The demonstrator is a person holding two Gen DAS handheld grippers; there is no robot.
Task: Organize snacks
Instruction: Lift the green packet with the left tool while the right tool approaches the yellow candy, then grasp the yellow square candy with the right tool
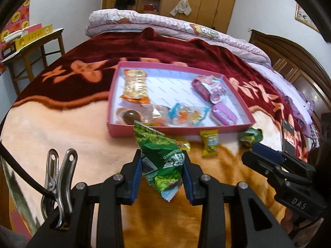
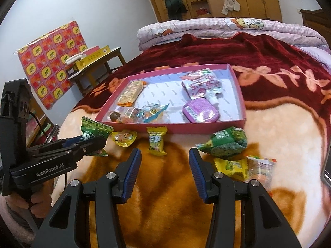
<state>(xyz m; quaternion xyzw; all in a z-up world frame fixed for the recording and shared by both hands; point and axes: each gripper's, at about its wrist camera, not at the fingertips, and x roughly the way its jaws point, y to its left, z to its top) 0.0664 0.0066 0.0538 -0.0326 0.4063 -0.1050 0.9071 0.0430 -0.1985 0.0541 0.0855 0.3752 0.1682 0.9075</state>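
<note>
My left gripper (image 1: 163,161) is shut on a green snack packet (image 1: 160,155) and holds it above the blanket, just in front of the pink tray (image 1: 206,129); the packet also shows in the right wrist view (image 2: 93,131). The tray (image 2: 165,127) holds several snacks, among them an orange cracker pack (image 1: 135,85), a purple pack (image 2: 199,111) and a pink pouch (image 2: 201,84). My right gripper (image 2: 165,161) is open and empty above the blanket. A yellow candy (image 2: 157,141), a small yellow packet (image 2: 124,137), another green packet (image 2: 224,141) and two more packets (image 2: 246,166) lie in front of the tray.
The snacks lie on a bed with a red and cream blanket (image 2: 279,128). A phone (image 1: 288,134) lies at the right. A folded quilt (image 1: 165,23) is at the far end. A wooden table (image 1: 31,49) with boxes stands left of the bed.
</note>
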